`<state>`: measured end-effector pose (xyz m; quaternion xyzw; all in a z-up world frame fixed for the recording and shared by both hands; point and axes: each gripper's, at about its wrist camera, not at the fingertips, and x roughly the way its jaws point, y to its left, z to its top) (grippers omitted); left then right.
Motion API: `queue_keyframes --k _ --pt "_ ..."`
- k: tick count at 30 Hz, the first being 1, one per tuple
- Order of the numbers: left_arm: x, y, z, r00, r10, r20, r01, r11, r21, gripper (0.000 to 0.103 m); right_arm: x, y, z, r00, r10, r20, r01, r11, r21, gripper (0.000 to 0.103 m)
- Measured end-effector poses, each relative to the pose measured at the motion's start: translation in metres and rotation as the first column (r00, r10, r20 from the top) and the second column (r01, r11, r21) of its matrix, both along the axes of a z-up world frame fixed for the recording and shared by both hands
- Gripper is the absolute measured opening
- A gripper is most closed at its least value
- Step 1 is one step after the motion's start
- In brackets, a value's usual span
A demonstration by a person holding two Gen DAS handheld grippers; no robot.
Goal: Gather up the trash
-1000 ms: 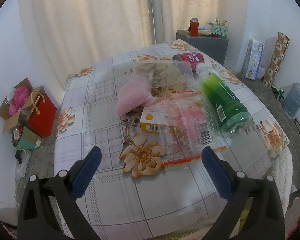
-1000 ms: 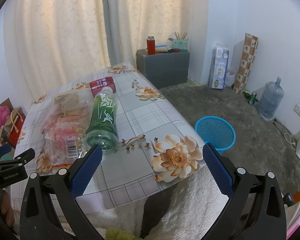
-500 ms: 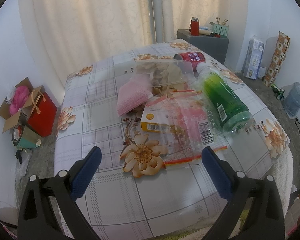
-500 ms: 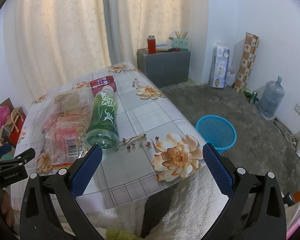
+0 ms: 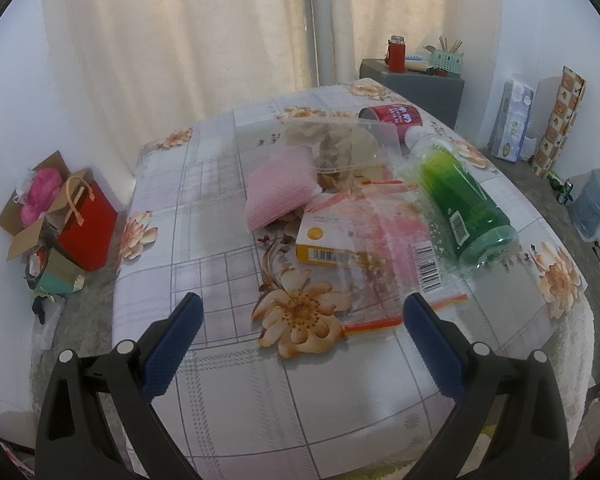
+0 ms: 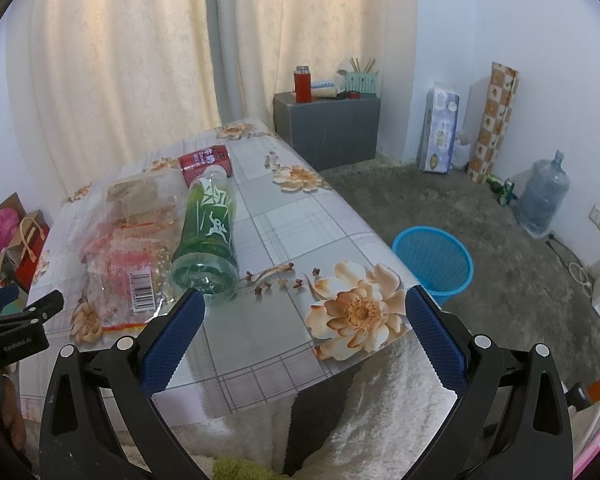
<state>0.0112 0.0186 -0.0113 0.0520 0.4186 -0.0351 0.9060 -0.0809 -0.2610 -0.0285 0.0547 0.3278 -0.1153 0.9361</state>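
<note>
Trash lies in a heap on the flowered table [image 5: 204,240]: a green plastic bottle [image 5: 460,196] on its side, a red can [image 5: 392,114], a clear zip bag [image 5: 396,248] over a yellow and white box [image 5: 324,242], a pink pouch [image 5: 280,188] and a clear clamshell [image 5: 340,144]. My left gripper [image 5: 300,336] is open and empty, in front of the heap. My right gripper [image 6: 304,332] is open and empty, just right of the bottle's base [image 6: 208,236]. A blue waste basket [image 6: 434,258] stands on the floor beside the table.
A grey cabinet [image 6: 328,124] with a red flask stands behind the table. A water jug [image 6: 542,200], tissue pack and patterned roll line the right wall. A red gift bag [image 5: 86,216] and cardboard box sit on the floor at left.
Both grippers have crept slightly forward towards the trash heap. Both stay open and nothing on the table has moved.
</note>
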Motion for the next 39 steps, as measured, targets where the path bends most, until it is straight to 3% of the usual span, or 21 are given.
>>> queue_keyframes --k 7,12,17,24,28,32,39 --pt "0.012 0.008 -0.010 0.998 -0.063 -0.023 0.062 0.997 -0.044 0.098 0.016 0.004 0.003 1.000 -0.002 -0.008 0.001 0.999 -0.045 0.096" --pt "0.025 0.018 -0.010 0.983 -0.181 -0.022 0.171 0.959 -0.225 0.098 0.028 -0.001 0.005 1.000 0.026 0.005 -0.026 0.999 -0.025 0.096" --pt "0.034 0.010 -0.003 0.976 -0.216 0.002 0.211 0.951 -0.224 0.098 0.046 -0.005 0.006 0.999 0.050 0.011 -0.050 0.998 0.030 0.096" --pt "0.037 -0.004 -0.005 0.940 -0.333 0.076 0.338 0.878 -0.338 0.098 0.082 -0.014 0.005 0.989 0.147 0.008 -0.145 0.964 0.223 0.096" --pt "0.044 -0.007 -0.016 0.934 -0.357 0.034 0.341 0.856 -0.388 0.084 0.105 -0.013 0.003 0.979 0.201 -0.020 -0.186 0.936 0.299 0.096" --pt "0.052 -0.001 -0.025 0.943 -0.332 -0.016 0.295 0.859 -0.418 0.070 0.124 -0.005 0.002 0.964 0.262 -0.047 -0.232 0.915 0.330 0.096" --pt "0.062 0.014 -0.019 0.954 -0.298 -0.021 0.261 0.865 -0.428 0.061 0.139 0.011 -0.005 0.947 0.302 -0.109 -0.259 0.919 0.298 0.096"
